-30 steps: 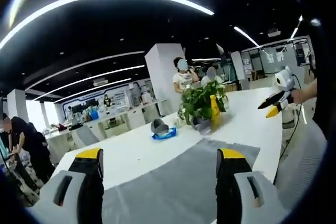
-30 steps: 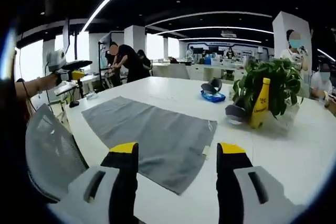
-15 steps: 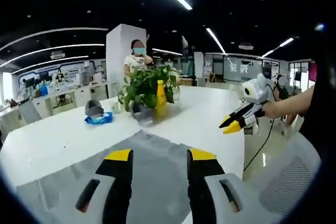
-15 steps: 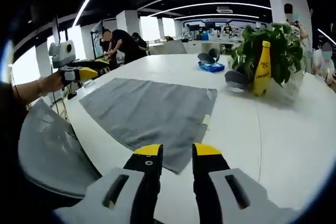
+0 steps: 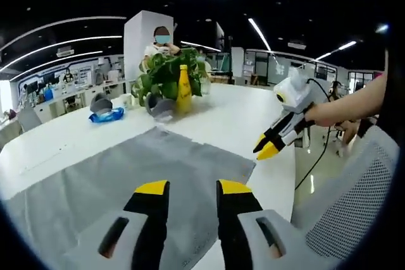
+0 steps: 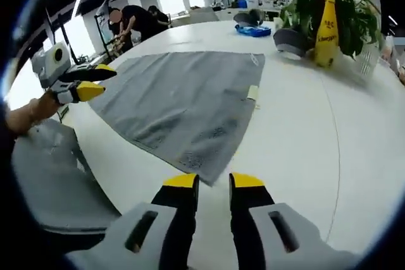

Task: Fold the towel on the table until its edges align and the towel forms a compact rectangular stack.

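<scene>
In the left gripper view, the left hand-held gripper (image 5: 190, 189) hangs over the near edge of the grey towel (image 5: 133, 175), its jaws a narrow gap apart and holding nothing. The towel lies flat and unfolded on the white worktop (image 5: 57, 143). In the right gripper view, the right hand-held gripper (image 6: 214, 181) is also slightly open and empty, just short of the towel's near corner. Beyond stand a plant (image 6: 316, 4) and a yellow bottle (image 6: 326, 30).
</scene>
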